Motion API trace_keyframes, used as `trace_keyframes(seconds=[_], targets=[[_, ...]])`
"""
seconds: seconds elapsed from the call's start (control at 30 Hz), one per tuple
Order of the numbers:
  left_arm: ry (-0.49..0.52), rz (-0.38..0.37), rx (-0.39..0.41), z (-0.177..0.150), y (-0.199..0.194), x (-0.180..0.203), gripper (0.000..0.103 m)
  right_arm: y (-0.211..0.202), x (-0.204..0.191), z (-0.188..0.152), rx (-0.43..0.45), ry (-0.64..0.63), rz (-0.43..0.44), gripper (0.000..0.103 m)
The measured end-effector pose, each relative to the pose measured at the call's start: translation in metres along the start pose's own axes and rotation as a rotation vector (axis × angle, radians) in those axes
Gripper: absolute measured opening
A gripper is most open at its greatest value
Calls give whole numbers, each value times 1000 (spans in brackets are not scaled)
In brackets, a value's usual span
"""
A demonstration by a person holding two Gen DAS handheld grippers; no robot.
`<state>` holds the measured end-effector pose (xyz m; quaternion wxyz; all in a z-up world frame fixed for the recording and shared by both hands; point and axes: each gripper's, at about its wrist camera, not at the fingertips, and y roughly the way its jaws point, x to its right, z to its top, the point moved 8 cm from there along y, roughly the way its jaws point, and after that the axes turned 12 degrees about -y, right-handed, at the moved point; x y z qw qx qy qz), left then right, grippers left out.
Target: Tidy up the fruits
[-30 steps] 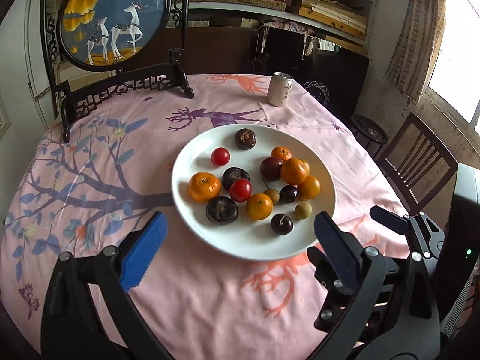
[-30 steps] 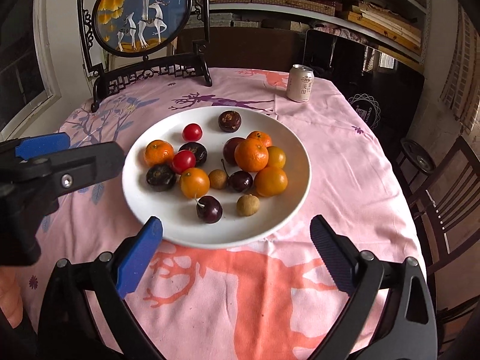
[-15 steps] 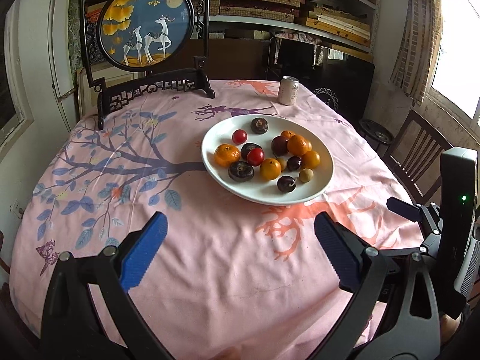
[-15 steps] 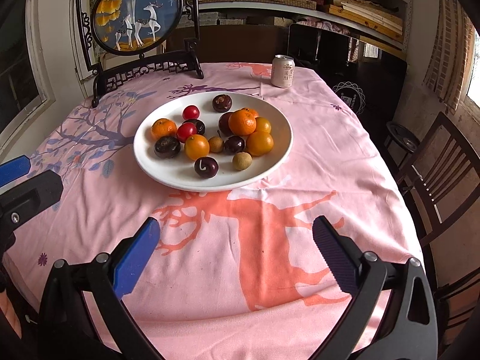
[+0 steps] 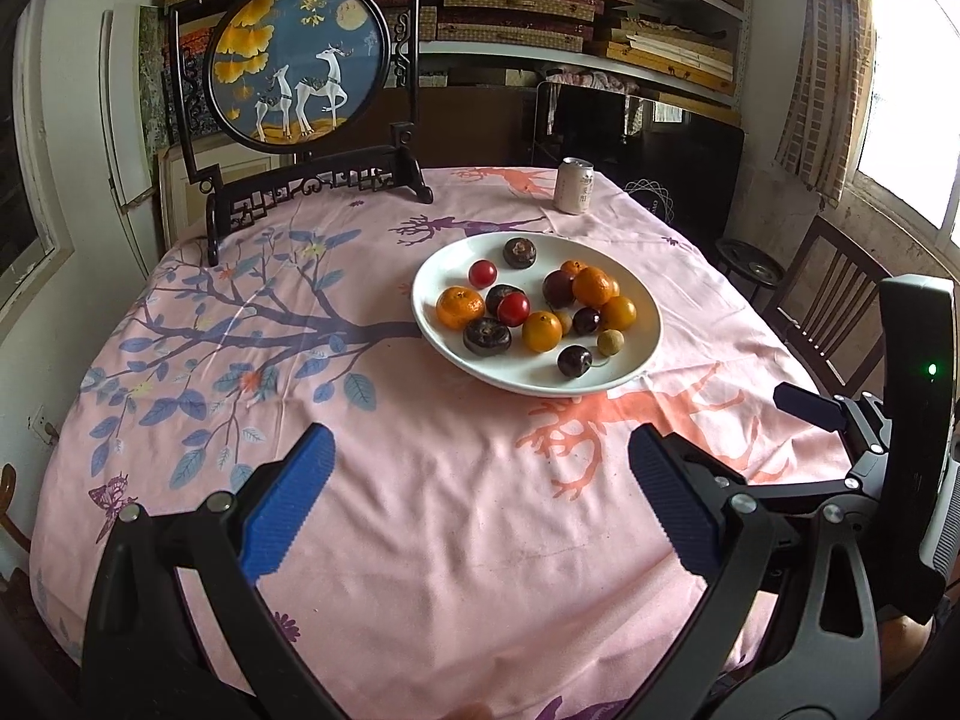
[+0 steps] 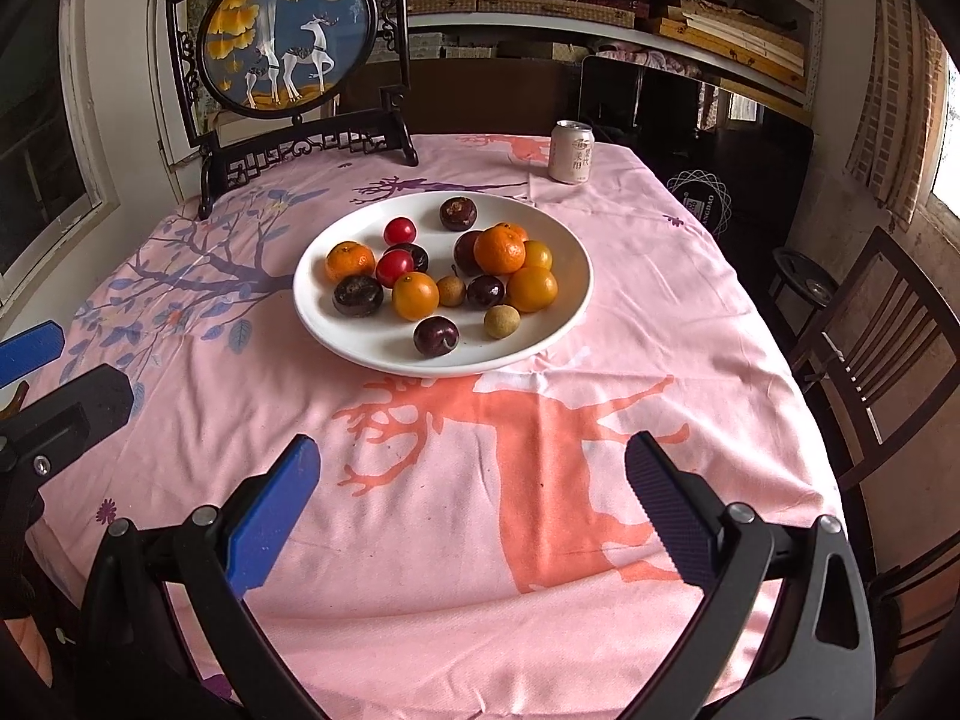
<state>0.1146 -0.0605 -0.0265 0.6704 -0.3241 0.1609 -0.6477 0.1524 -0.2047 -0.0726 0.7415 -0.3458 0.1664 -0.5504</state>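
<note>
**White plate of mixed fruit sitting mid-table as both grippers are drawing back**

Pink cloth printed with branches and deer is covering the round table (image 6: 600, 252). A white plate (image 6: 360, 348) is lying toward the far half, at about twelve o'clock from the right gripper (image 6: 471, 501) and one o'clock from the left gripper (image 5: 480, 498). All the fruits (image 6: 444, 267) are resting on it, mingled: orange citrus, dark plums, red tomato-like ones and small tan ones, in no clear grouping.

Both grippers are spreading their blue fingers wide, holding nothing. Compared with a second ago, when the plate was filling both views just ahead of the fingers, both are now hanging well back over the near cloth, and no fruit has shifted. That retreat could be fitting a finished arrangement or a pause before sorting; the pictures are not settling which.

A drink can (image 6: 571, 151) is standing at the far edge, and a deer screen (image 5: 297, 63) behind. The exact kinds of the dark fruit are hard to make out, and the table's near rim is cut off.
</note>
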Motion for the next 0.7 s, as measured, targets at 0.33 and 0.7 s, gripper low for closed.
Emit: trace_keyframes(seconds=[0.33, 0.7], targets=[[-13, 12, -12, -1, 5, -4, 101, 1, 0, -1, -2, 7, 8, 102], [-21, 11, -20, -2, 9, -6, 101, 2, 0, 0, -1, 8, 10, 102]])
